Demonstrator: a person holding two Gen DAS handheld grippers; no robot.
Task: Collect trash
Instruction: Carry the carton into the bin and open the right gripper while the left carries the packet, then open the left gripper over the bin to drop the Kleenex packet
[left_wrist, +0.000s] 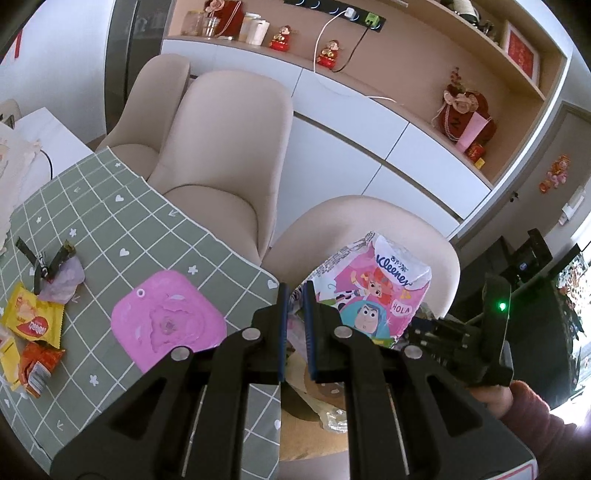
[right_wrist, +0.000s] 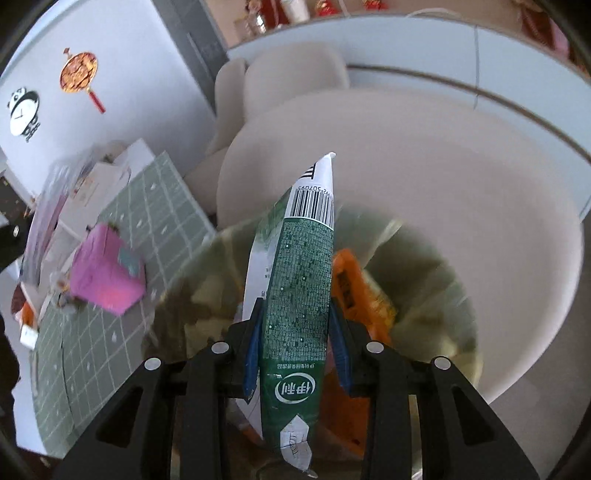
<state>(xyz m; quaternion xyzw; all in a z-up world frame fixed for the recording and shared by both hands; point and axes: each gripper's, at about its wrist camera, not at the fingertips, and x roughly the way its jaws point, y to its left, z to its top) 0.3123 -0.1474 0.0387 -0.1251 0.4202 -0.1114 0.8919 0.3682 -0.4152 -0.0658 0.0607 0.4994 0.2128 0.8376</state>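
The right gripper (right_wrist: 295, 343) clenches a green milk carton (right_wrist: 299, 302) just above the trash bin (right_wrist: 424, 295) below its fingers — poised to drop — while the left gripper (left_wrist: 294, 325) pinches the bin's liner, apparently steadying it.

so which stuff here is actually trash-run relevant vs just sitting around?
In the job:
green wrapper in the right claw, over the bin
Kleenex pack by the left claw
yellow wrapper, orange wrapper
pink lid

Lying about:
chairs
shelf figurines
tablecloth
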